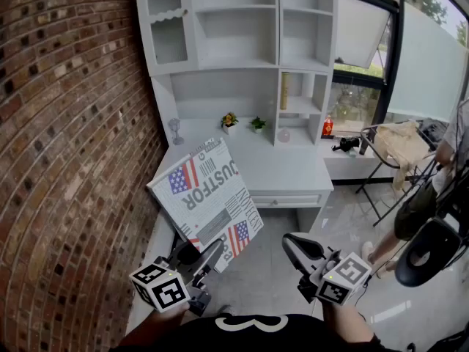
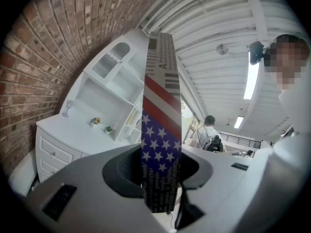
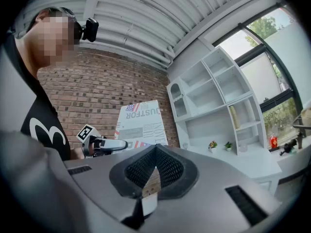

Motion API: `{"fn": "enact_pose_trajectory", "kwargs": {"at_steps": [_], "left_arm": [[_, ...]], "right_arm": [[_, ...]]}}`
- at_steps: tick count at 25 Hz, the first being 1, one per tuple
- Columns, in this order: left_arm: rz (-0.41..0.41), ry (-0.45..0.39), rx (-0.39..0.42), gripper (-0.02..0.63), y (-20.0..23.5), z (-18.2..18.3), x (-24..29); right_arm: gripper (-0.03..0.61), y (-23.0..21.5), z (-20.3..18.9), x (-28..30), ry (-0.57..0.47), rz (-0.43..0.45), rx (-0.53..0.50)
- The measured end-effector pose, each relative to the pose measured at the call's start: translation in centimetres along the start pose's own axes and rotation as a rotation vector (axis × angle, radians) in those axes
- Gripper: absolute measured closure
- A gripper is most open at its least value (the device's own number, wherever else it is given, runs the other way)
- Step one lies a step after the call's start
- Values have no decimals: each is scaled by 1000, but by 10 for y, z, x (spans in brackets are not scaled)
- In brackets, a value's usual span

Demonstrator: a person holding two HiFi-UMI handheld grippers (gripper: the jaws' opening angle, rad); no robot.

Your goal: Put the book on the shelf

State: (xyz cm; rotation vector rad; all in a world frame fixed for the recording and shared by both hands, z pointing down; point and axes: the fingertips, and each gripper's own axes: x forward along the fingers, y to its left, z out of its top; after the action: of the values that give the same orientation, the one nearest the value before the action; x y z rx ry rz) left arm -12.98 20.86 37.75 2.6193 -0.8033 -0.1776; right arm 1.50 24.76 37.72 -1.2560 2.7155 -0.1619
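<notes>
One large, thin white book (image 1: 209, 196), its cover printed like a newspaper with two stars-and-stripes flags and the word JUSTFOR, is held in the air beside the red brick wall (image 1: 66, 123), at 7 o'clock from the white wooden shelf unit (image 1: 242, 28). Its cover faces the head camera, and its long axis runs from 11 to 5 o'clock. The left gripper (image 1: 205, 255) pinches its lower edge, and the jaws hide that part. The small print is unreadable. At 3 o'clock from that gripper, the right gripper (image 1: 295, 246) has its jaws pressed together on nothing.
</notes>
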Motion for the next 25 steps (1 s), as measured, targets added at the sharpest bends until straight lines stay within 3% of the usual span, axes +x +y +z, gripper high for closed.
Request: {"fn": "enact_pose_trajectory", "kwargs": {"at_steps": [14,21,25], "left_arm": [[-1,-11,-6,465,-26,-12,-6],[3,-7,-35,465,-10,0,-3],[6,-8,-42,465,-4,-16,3]], "right_arm": [[568,-4,-1,-33,-27,-62,42],[568,-13,2,-16,-14,-81,79],[568,-23,-13,-16,-7,-74,81]]}}
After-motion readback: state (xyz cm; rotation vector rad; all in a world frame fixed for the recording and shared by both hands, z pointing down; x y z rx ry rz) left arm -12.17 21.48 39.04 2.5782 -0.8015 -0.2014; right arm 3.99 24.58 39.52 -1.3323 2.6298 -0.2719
